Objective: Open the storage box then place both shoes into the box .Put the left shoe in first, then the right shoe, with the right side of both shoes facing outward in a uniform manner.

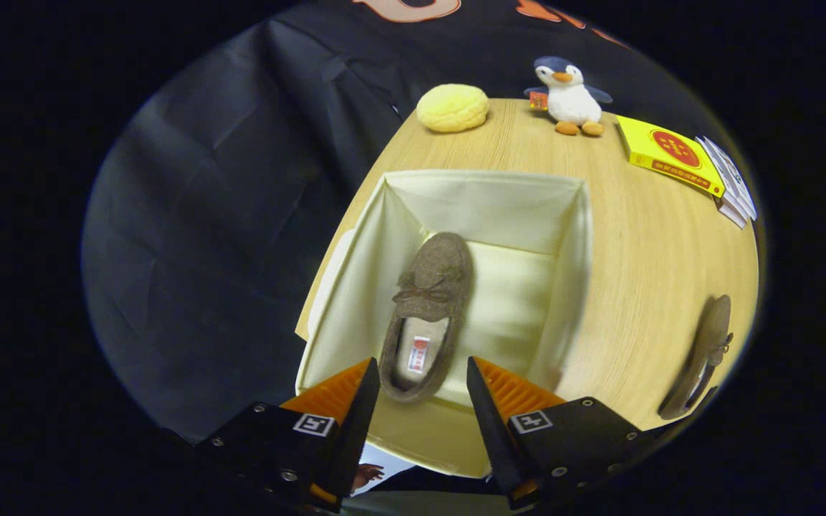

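Note:
The cream fabric storage box [571, 287] stands open on the wooden table, just ahead of and below my fingers. One brown moccasin shoe [431, 301] with a bow lies inside it, toe pointing away from me, heel between my fingertips. My gripper [424, 376] hovers above the box with its fingers spread wider than the heel, touching nothing. The second brown shoe [700, 358] lies on the table outside the box, to the right of my fingers.
Beyond the box sit a yellow bun-shaped cushion [452, 107], a plush penguin [569, 89], a yellow box [667, 154] and some booklets [732, 183]. The table's left edge [355, 193] runs close along the box. A hand [366, 474] shows below my fingers.

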{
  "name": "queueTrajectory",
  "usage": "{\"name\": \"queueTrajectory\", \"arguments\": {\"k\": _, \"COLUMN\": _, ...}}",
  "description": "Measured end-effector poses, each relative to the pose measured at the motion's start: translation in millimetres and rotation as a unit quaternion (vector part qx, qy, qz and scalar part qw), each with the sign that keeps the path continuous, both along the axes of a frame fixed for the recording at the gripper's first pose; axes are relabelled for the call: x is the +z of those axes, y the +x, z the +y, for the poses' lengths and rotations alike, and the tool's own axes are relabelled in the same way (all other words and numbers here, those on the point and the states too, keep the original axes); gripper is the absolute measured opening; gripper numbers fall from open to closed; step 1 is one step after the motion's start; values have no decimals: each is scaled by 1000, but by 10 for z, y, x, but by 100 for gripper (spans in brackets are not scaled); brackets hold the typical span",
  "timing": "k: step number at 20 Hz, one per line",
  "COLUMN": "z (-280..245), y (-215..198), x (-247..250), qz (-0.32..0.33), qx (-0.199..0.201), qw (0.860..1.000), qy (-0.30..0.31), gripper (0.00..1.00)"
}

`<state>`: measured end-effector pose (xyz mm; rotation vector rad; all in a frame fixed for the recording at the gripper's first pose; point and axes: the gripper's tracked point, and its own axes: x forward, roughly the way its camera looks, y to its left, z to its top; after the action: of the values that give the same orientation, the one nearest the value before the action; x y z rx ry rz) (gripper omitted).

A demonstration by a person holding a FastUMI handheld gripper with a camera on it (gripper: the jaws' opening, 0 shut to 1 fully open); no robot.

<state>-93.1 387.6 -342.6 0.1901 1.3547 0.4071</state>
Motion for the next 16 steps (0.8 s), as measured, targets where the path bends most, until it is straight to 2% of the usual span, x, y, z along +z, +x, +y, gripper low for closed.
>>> {"name": "queueTrajectory", "arguments": {"k": 3, "z": -556, "y": 66, "x": 169, "qz": -37, "qx": -25, "qw": 999, "qy": -5, "gripper": 86}}
{"name": "queueTrajectory", "arguments": {"k": 7, "z": -1485, "y": 52, "x": 145, "qz": -79, "qx": -61, "qw": 994, "qy": -45, "gripper": 93}}
{"name": "queueTrajectory", "arguments": {"k": 12, "z": -2499, "y": -266, "x": -90, "qz": -55, "qx": -118, "qw": 988, "qy": -83, "gripper": 95}}
{"name": "queueTrajectory", "arguments": {"k": 16, "z": -3247, "y": -379, "x": -302, "qz": -56, "qx": -147, "qw": 979, "qy": -132, "gripper": 94}}
